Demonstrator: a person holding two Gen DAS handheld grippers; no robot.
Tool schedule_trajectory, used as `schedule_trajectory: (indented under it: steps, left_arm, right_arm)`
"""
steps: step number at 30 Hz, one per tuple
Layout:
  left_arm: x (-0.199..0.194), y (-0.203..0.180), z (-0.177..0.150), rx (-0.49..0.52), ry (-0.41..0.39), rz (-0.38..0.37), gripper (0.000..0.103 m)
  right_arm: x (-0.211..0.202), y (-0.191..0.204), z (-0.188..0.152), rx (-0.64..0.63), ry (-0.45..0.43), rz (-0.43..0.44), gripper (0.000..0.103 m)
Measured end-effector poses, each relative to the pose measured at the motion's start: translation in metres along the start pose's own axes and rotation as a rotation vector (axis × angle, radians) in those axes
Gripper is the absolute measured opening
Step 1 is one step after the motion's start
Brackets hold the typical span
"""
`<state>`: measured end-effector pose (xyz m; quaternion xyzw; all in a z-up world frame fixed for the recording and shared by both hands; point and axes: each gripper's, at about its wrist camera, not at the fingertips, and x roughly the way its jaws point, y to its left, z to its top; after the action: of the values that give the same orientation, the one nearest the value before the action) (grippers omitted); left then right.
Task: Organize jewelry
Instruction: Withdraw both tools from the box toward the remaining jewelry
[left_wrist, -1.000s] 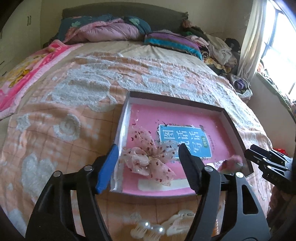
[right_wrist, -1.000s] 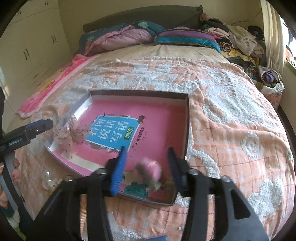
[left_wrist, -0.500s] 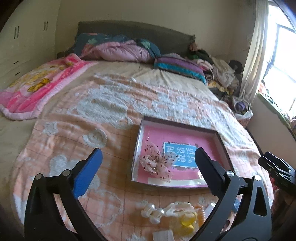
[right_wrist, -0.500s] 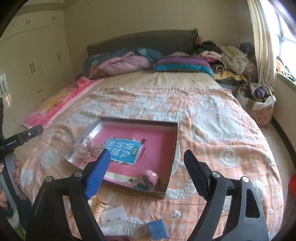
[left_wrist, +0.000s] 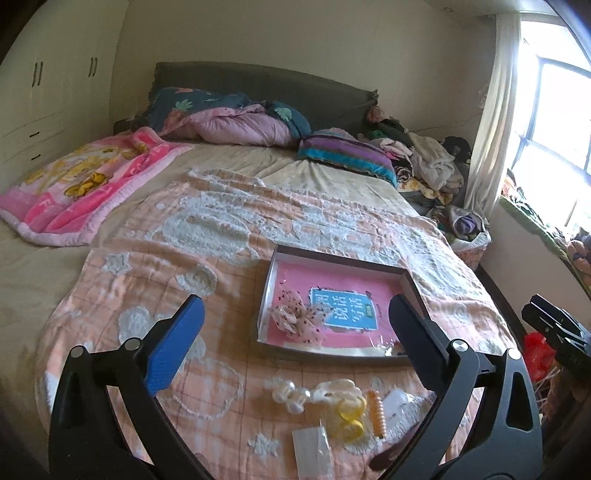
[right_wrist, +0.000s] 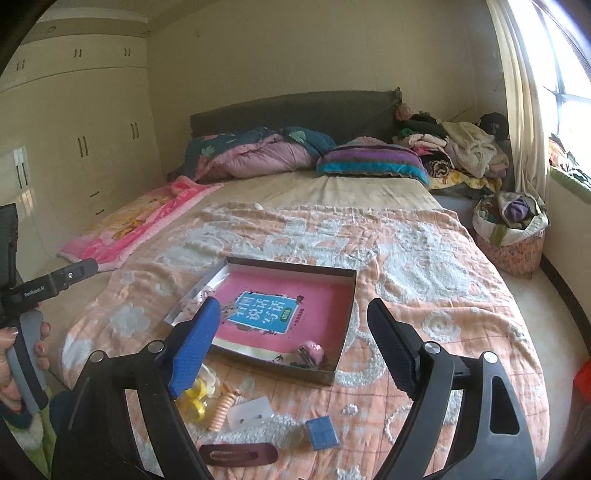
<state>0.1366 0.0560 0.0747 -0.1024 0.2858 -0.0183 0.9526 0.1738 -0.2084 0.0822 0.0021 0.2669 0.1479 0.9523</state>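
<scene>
Holding my left claw (left_wrist: 295, 350) and right claw (right_wrist: 295, 339) wide open, both empty, tray (right_wrist: 343, 332) ahead below, pink clip (right_wrist: 313, 350) inside it.

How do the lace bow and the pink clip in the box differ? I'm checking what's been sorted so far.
The lace bow is large, pale and frilly with dark specks; the pink clip is small, compact and a stronger pink. The bow lies at the box's left side, overlapping the blue label's edge; the clip sits in the near right corner, clear of the label. Both lie loose inside the box, with neither tool touching them.
</scene>
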Motion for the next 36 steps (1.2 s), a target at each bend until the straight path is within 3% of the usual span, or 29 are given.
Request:
schedule_trajectory:
  steps: [3, 4, 5, 6, 20, 36]
  left_arm:
    - [-0.008, -0.004, -0.007, 0.002, 0.001, -0.014, 0.093]
    - [-0.009, -0.005, -0.01, 0.004, 0.004, -0.017, 0.093]
    - [-0.011, -0.007, -0.012, 0.008, 0.005, -0.023, 0.093]
    - [-0.012, -0.009, -0.014, 0.016, 0.007, -0.028, 0.093]
    - [-0.023, -0.026, -0.053, 0.056, 0.081, -0.072, 0.093]
    - [0.002, -0.033, -0.106, 0.078, 0.244, -0.097, 0.093]
  right_arm:
    - [-0.009, 0.003, -0.003, -0.007, -0.003, 0.0, 0.081]
    - [-0.014, 0.005, -0.004, -0.01, -0.004, 0.0, 0.085]
    - [-0.019, 0.006, -0.006, -0.012, -0.009, -0.001, 0.095]
    - [-0.022, 0.007, -0.007, -0.012, -0.015, -0.003, 0.096]
    - [-0.052, 0.008, -0.043, 0.004, 0.016, 0.017, 0.096]
    - [-0.029, 0.013, -0.107, 0.027, 0.185, 0.066, 0.096]
